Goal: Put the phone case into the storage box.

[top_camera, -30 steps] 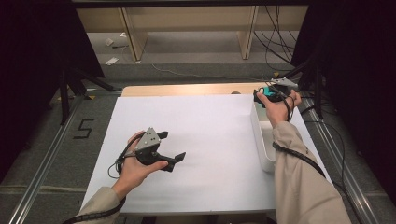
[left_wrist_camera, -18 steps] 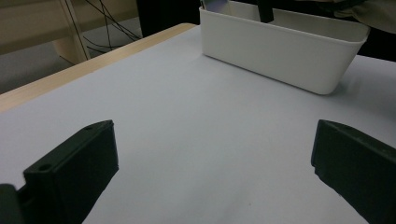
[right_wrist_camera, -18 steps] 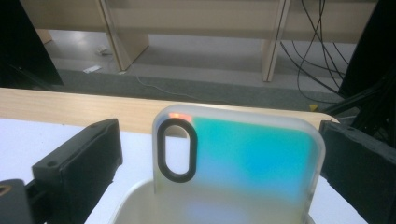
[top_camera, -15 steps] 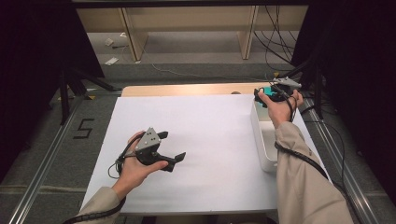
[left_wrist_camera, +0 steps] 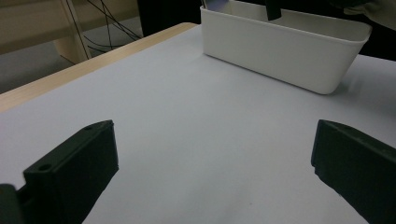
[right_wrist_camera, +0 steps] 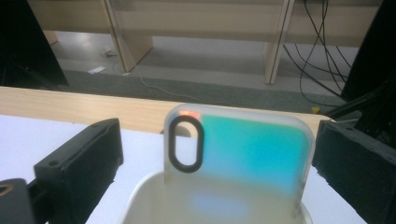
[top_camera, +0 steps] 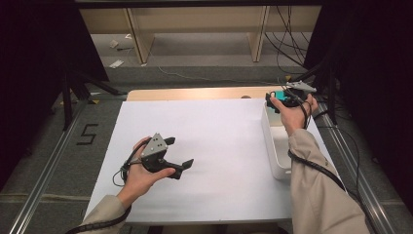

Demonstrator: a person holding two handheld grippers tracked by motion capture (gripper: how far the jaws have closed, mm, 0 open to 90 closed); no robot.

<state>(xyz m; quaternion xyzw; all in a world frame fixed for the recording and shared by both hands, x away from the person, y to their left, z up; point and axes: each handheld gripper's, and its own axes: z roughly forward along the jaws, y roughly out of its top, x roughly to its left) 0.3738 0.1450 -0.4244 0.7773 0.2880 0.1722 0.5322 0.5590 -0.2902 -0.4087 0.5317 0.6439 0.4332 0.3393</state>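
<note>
Two grippers over a table [top_camera: 204,195] with a white top. Left gripper [top_camera: 178,158] held in the left hand [top_camera: 139,173], low over the bare white top near the front left, jaws spread wide with nothing between them. In the left gripper view, only white table between the two black jaws, and the white bin [left_wrist_camera: 280,46] farther off to the right. Right gripper [top_camera: 272,100] held in the right hand [top_camera: 292,114] above the far end of the white bin [top_camera: 275,146] at the right side of the table. In the right gripper view, jaws spread wide too, not squeezing anything. Between them a phone case [right_wrist_camera: 238,144], blue-green with a pale edge and a dark oval hole, standing upright in the far end of the bin [right_wrist_camera: 140,196]. Case leaning on the far wall or not, cannot tell.
</note>
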